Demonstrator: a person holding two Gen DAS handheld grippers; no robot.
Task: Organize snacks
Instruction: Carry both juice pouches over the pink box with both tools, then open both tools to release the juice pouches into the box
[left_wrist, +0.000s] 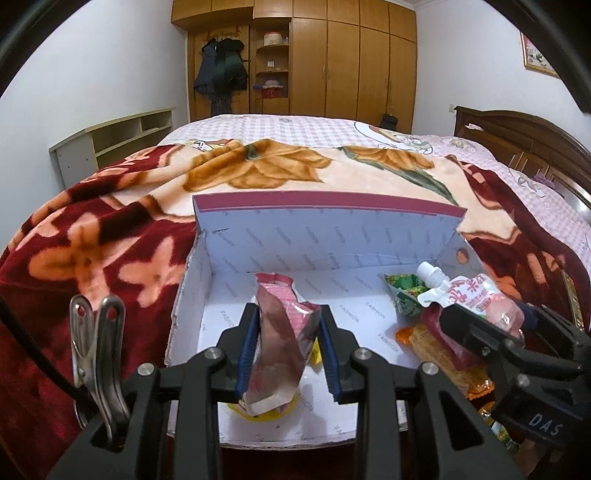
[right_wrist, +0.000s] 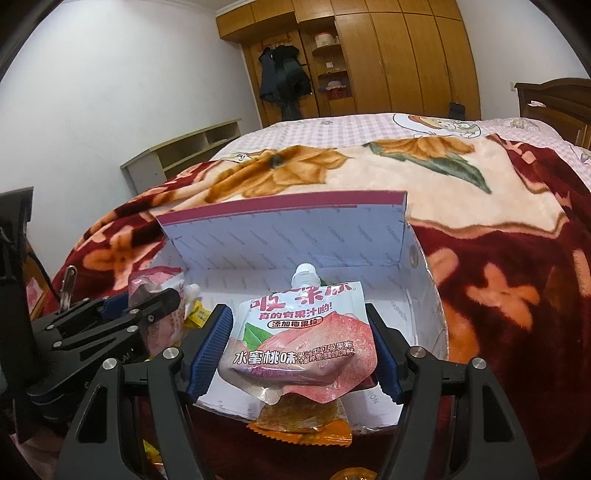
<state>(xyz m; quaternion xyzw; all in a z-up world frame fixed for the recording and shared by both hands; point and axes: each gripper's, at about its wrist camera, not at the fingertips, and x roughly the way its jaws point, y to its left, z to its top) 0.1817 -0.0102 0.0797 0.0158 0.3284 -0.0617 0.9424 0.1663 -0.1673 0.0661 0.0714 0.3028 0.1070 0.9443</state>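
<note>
Left tool (left_wrist: 286, 345) clamped on a crumpled pink-and-silver snack packet (left_wrist: 282, 343), held upright over the open white cardboard box (left_wrist: 207, 295); yellow wrapper (left_wrist: 315, 355) on the box floor beneath. Right tool (right_wrist: 301, 349) clamped on a peach jelly pouch (right_wrist: 301, 332) above the box's right end, over an orange packet (right_wrist: 301, 424), beside a green packet (left_wrist: 404, 295). All on a red floral blanket (left_wrist: 110, 229) spread across a bed (left_wrist: 295, 127), wooden wardrobe (left_wrist: 332, 55) behind.

The left gripper (left_wrist: 287, 345) is clamped on a pink packet (left_wrist: 282, 347), its blue pads pressing both sides. The right gripper (right_wrist: 301, 341) grips a pouch (right_wrist: 301, 328) likewise, just beside the left one.
</note>
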